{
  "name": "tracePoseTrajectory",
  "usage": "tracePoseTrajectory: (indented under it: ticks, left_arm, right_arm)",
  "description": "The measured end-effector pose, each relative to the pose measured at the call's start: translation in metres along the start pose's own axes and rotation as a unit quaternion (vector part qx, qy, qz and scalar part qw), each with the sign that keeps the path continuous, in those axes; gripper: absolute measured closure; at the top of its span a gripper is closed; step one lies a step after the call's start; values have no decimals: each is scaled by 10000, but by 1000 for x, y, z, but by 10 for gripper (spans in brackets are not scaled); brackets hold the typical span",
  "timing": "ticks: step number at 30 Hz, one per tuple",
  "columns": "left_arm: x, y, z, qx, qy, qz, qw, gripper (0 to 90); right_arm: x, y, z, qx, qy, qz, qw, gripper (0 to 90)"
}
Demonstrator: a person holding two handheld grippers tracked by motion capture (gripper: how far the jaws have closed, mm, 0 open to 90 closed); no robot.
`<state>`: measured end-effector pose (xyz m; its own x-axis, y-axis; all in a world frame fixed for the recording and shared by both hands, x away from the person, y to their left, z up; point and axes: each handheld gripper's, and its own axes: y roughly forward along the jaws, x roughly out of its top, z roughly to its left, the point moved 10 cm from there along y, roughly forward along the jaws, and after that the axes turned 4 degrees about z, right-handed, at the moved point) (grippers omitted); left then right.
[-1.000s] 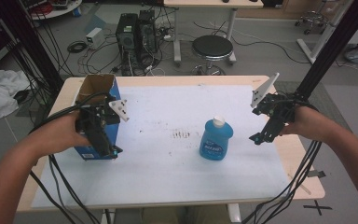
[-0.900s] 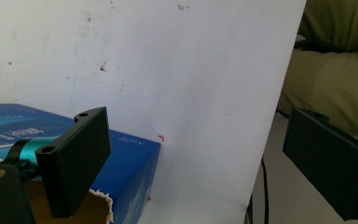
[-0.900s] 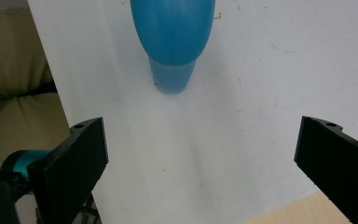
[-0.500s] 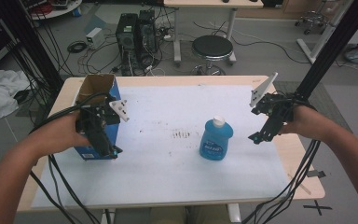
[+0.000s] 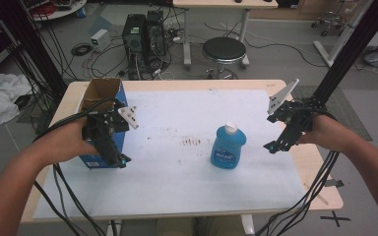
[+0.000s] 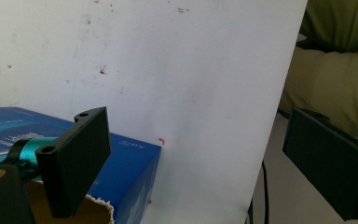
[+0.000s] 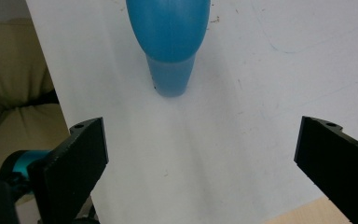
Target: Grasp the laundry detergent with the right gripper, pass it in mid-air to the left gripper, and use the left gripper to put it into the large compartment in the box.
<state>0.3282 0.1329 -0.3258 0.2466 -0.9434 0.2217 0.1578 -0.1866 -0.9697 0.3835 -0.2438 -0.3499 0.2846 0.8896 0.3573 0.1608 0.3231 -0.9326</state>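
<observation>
High view overhead, faces forward-down; gripper views close, low — all share white mat (image 5: 187, 167).

Setting: lab or robotics workroom.
- Grey floor (image 5: 285, 64), bare, cables (image 5: 86, 49) loose across it.
- Two PC towers (image 5: 142, 37) standing on floor behind table, wired.
- Small white box (image 5: 100, 38) on floor near towers.
- Black round stool (image 5: 224, 49) behind table.
- Black frame struts (image 5: 347, 54) at right and left, rig-style.
- Second desk legs (image 5: 187, 34) at rear; wheeled chair base (image 5: 327, 19) far right.
- Worktable (image 5: 320, 172) wooden, covered by stained white sheet (image 5: 177, 113).
- Black tape cross (image 5: 335, 217) on floor.
- White cloth (image 5: 0, 98) heaped at left.
</observation>
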Motion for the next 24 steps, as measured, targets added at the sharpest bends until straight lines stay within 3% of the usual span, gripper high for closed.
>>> tracePoseTrajectory:
  ticks: [14,21,24]
  left_arm:
    - [3,3,4,16,31,-30,10000,76]
    - [7,6,5,10,52,-33,10000,76]
    - [8,8,5,-5,85,-24,10000,76]
  right_arm:
    - [-3,10,5,81,107,-545,9984,17]
    - [-6,20,7,116,183,-841,9962,17]
    - [-5,25,7,110,219,-1108,9935,17]
